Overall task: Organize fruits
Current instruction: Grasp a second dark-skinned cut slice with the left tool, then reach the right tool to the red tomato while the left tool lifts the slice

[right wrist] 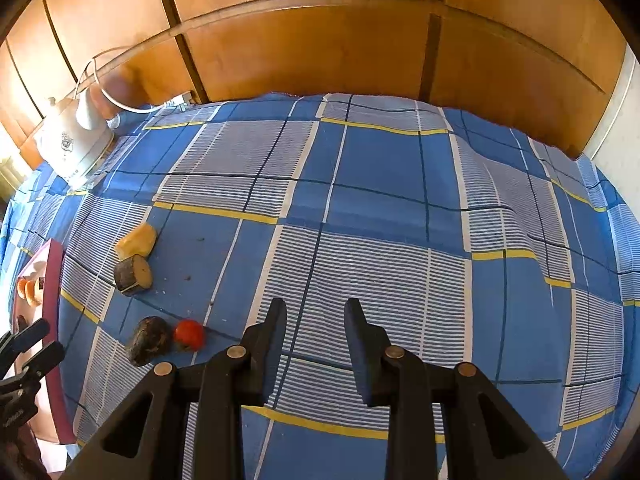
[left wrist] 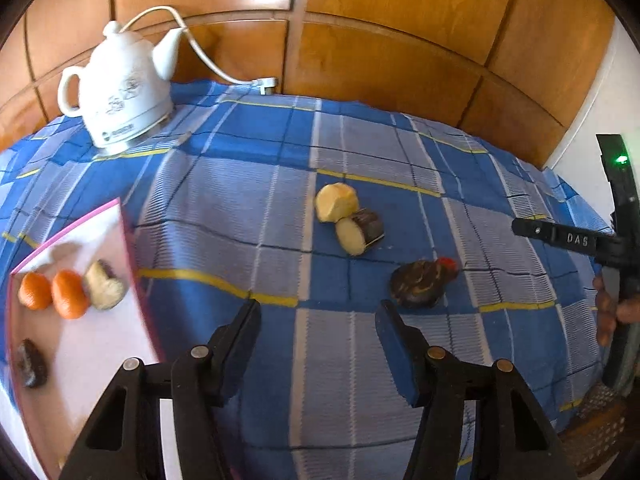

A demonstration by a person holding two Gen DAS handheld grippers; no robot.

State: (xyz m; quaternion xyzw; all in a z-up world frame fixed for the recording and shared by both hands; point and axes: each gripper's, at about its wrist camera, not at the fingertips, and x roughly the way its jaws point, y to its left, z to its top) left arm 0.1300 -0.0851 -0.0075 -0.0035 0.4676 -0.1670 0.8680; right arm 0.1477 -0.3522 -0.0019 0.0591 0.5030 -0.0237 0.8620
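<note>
On the blue checked cloth lie a yellow peeled piece (left wrist: 337,201), a cut piece with dark skin (left wrist: 360,232), a dark mottled fruit (left wrist: 418,283) and a small red fruit (left wrist: 447,264) behind it. They also show in the right wrist view: the yellow piece (right wrist: 137,241), the cut piece (right wrist: 133,274), the dark fruit (right wrist: 148,340), the red fruit (right wrist: 189,334). A pink-rimmed white tray (left wrist: 92,344) at left holds two orange fruits (left wrist: 52,294), a pale cut piece (left wrist: 105,286) and a dark piece (left wrist: 31,363). My left gripper (left wrist: 318,320) is open and empty, just left of the dark fruit. My right gripper (right wrist: 316,312) is open and empty over bare cloth.
A white electric kettle (left wrist: 120,88) with its cord stands at the cloth's back left, against the wooden panelled wall (left wrist: 400,40). The right gripper's body and the hand holding it (left wrist: 612,272) show at the right edge of the left wrist view. The tray's edge (right wrist: 54,320) lies at left in the right view.
</note>
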